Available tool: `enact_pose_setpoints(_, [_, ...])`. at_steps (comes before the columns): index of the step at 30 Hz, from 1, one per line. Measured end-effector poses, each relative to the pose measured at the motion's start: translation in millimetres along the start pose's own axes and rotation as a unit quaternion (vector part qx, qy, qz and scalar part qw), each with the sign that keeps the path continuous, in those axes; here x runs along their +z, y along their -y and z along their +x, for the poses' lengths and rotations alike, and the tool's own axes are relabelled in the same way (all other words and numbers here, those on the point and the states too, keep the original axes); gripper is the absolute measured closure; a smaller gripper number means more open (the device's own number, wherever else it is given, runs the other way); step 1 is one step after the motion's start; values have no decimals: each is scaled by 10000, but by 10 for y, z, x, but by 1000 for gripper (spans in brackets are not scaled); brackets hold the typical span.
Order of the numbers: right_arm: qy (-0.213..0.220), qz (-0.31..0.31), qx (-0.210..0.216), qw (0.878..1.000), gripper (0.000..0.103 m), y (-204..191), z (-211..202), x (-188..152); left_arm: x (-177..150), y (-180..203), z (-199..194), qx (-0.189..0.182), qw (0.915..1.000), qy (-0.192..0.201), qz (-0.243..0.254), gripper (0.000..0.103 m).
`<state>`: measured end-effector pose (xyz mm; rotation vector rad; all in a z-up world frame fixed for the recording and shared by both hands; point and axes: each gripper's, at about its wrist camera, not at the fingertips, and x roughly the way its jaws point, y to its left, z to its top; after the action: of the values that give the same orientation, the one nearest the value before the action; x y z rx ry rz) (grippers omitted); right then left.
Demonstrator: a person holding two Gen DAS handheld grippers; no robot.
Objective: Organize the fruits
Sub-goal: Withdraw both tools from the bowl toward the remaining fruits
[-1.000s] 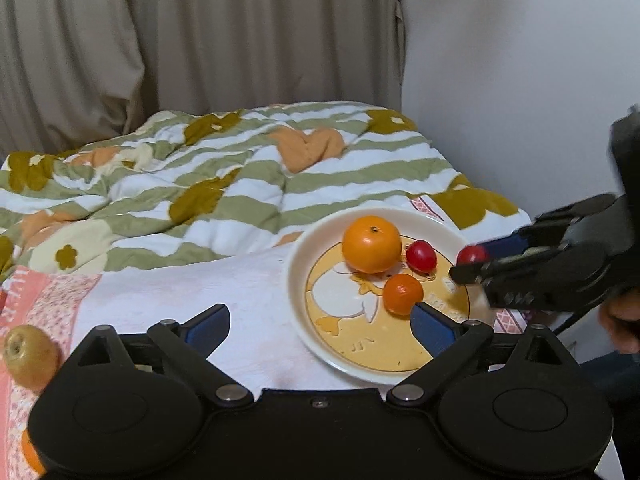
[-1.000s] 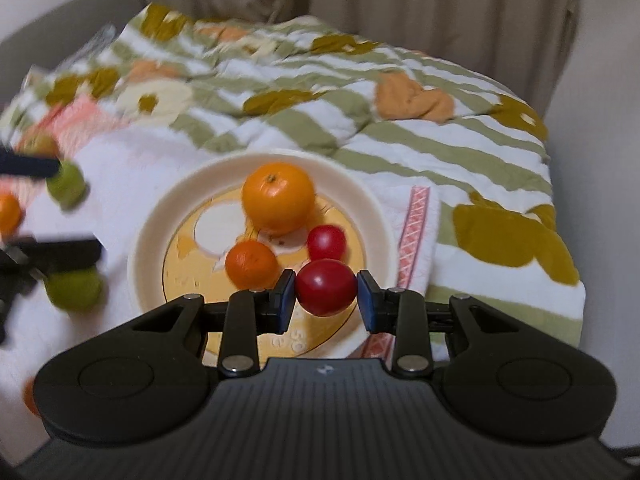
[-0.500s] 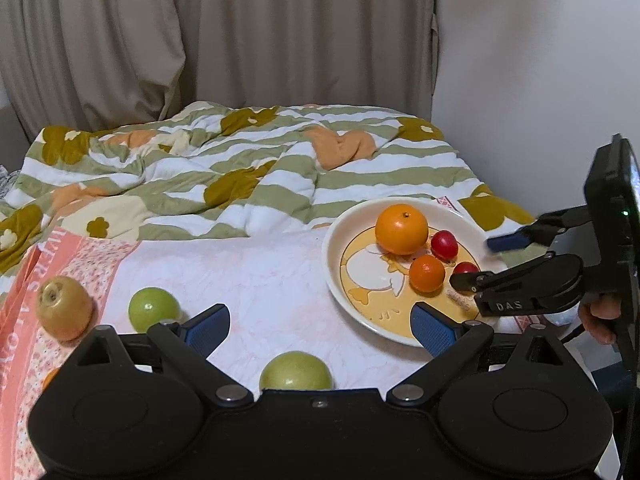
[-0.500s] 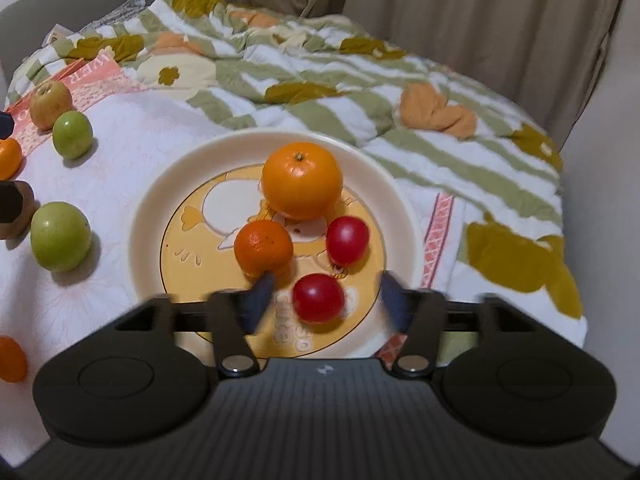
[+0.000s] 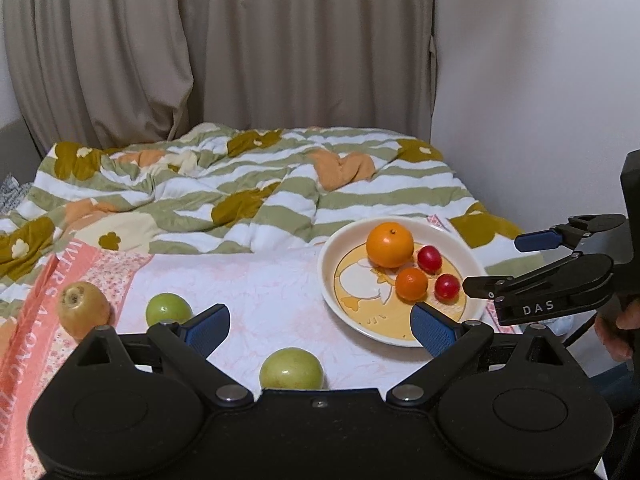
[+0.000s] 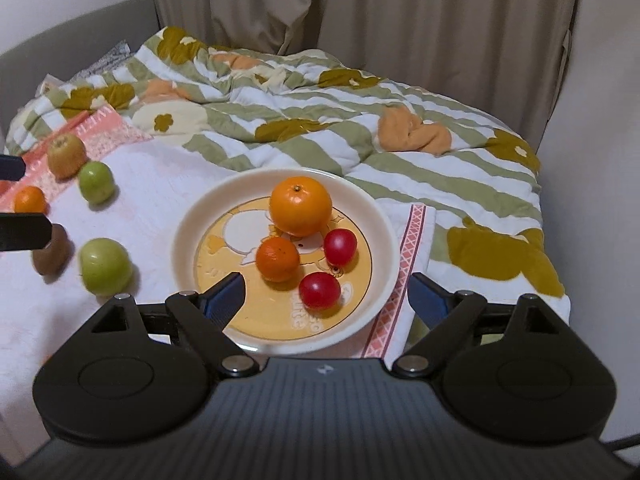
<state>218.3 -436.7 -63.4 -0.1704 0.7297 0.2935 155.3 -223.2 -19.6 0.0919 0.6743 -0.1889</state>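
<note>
Fruits on plate (image 6: 384,216): two oranges, two red tomatoes | left claw (image 5: 320,324) apart | right claw (image 6: 324,300) apart

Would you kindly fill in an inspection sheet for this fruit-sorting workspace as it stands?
Surface: white cloth over the bed.
Job's things: round cream plate holds a large orange, small orange and two red cherry tomatoes; two green apples, brown kiwi, yellowish pear and another small orange lie on the cloth.
Clutter: striped green floral quilt.
Grippers: left gripper open; right gripper open, empty.
Cables: nothing seen.
Surroundings: beige curtains, white wall.
</note>
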Motion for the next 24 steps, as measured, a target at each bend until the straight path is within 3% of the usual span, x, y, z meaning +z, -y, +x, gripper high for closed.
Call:
enact_pose_setpoints(10, [330, 300, -77, 9990, 0, -53, -613, 92, -25, -79, -648, 270, 9989, 367, -144, 3])
enact_pose_setpoints(17, [641, 530, -242, 9962, 0, -289, -1022, 80, -137, -441, -949, 518, 9961, 586, -414, 0])
enact_pose_setpoints(24, [674, 780, -498, 9934, 0, -723, -1245, 31, -277, -930, -1105, 510, 9946, 776, -455, 0])
